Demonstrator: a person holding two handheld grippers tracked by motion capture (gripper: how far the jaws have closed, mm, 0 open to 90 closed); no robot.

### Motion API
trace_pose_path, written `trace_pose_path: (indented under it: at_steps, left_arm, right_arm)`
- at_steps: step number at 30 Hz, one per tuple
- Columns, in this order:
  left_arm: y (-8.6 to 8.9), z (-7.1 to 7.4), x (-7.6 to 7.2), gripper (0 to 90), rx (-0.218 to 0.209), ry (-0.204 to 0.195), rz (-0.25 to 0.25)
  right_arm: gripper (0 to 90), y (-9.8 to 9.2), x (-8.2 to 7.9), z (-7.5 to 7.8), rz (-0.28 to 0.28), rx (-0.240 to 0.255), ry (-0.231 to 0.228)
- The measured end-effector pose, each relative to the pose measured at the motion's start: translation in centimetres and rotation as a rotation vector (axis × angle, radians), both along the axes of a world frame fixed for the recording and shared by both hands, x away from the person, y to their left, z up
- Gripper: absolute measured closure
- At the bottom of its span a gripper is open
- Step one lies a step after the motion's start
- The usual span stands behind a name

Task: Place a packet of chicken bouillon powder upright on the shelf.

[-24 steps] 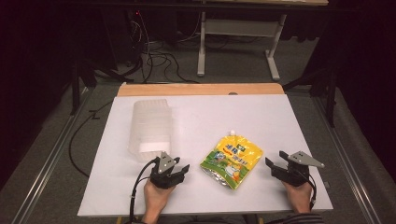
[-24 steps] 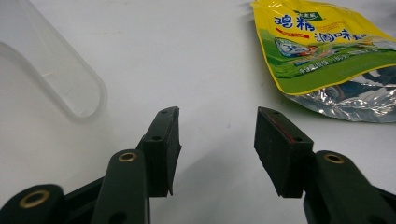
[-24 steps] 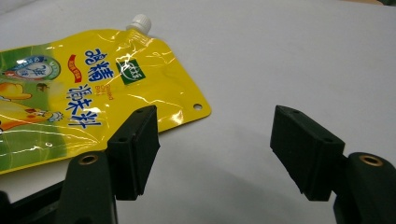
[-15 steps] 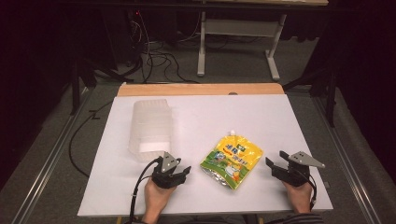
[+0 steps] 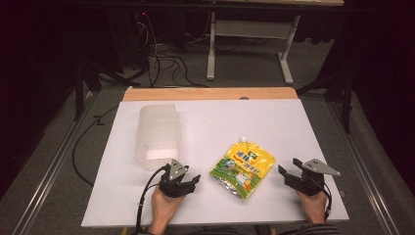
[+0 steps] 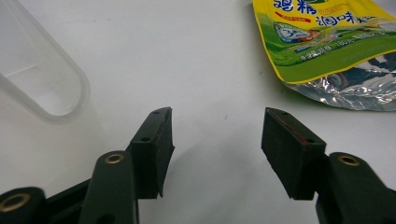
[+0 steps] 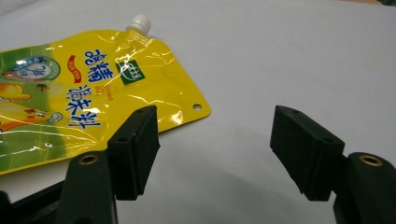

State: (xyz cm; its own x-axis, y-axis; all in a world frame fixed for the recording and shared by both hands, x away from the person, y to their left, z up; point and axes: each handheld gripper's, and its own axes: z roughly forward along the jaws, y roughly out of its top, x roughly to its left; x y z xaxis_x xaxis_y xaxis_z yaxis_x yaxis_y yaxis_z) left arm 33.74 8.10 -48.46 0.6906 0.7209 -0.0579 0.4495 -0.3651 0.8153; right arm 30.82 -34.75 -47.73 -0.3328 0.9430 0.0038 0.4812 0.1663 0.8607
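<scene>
High view. Counter (image 5: 293,127): white sheet over a wooden top, whose far edge shows as a tan strip. Clear plastic container (image 5: 157,134): lies on the left half of the counter, translucent, long side running away from the person. Yellow spout pouch (image 5: 243,168): lies flat at centre-right, printed face up, white cap at its far end, silver bottom edge towards the person. Left gripper (image 5: 190,179): held in a hand at the near edge, between the container and the pouch, just short of the container's near end and touching neither; fingers apart, nothing between them. Right gripper (image 5: 288,175): held in a hand at the near right, beside the pouch's right edge but clear of it; fingers apart, empty. A grey three-cornered plate tops each gripper. Beyond the counter: dark floor, loose cables, a metal frame stand.

Left gripper view. Left gripper (image 6: 217,135): two black fingers standing well apart over bare white counter (image 6: 187,56), nothing gripped. Clear plastic container (image 6: 42,79): rounded rim at upper left, apart from the fingers. Yellow spout pouch (image 6: 322,42): upper right, its green band and silver bottom seam showing, apart from the fingers.

Right gripper view. Right gripper (image 7: 215,140): black fingers standing well apart, empty, over the counter (image 7: 289,56). Yellow spout pouch (image 7: 93,84): lies to the left, white cap at top, punched corner hole near the left-hand finger; whether that finger touches the pouch cannot be told.
</scene>
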Motion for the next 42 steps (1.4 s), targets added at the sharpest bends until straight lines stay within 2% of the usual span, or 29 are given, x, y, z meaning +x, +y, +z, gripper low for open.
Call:
trace_pose_path:
  at_steps: [2,7,16,22,27,28,31,38,42]
  left_arm:
    - [0.1,0.0,0.1,37.6,-0.009,0.009,0.001]
    - [0.2,0.0,0.2,38.0,-0.021,0.024,-0.005]
    - [0.2,0.0,0.2,36.2,-0.035,0.021,-0.016]
    - [0.2,0.1,0.2,34.4,-0.026,0.015,-0.009]
    - [0.5,0.5,0.1,34.6,-0.045,0.006,-0.005]
    - [0.5,0.6,0.0,34.6,-0.067,0.008,-0.001]
    - [0.8,1.1,0.0,34.4,-0.091,-0.002,0.009]
    - [0.9,1.5,-0.1,33.3,-0.108,0.008,0.026]
    - [0.5,2.1,-0.1,33.2,-0.095,0.012,0.0]
  right_arm:
    - [33.1,0.1,0.0,0.0,-0.001,-0.001,0.006]
    - [33.1,-0.1,-0.1,0.0,-0.004,0.018,-0.005]
    - [33.3,0.0,0.0,0.0,0.005,0.003,-0.003]
    - [33.2,0.1,0.0,0.0,0.003,-0.007,-0.002]
    - [32.9,0.1,-0.1,0.0,0.006,-0.01,-0.005]
    - [32.8,0.1,-0.1,0.0,0.006,-0.01,-0.005]
    - [32.7,0.1,-0.1,0.0,0.007,-0.009,-0.008]
    - [32.7,0.2,-0.1,0.0,0.007,-0.01,-0.005]
    - [32.7,0.2,-0.1,0.0,0.005,-0.009,-0.006]
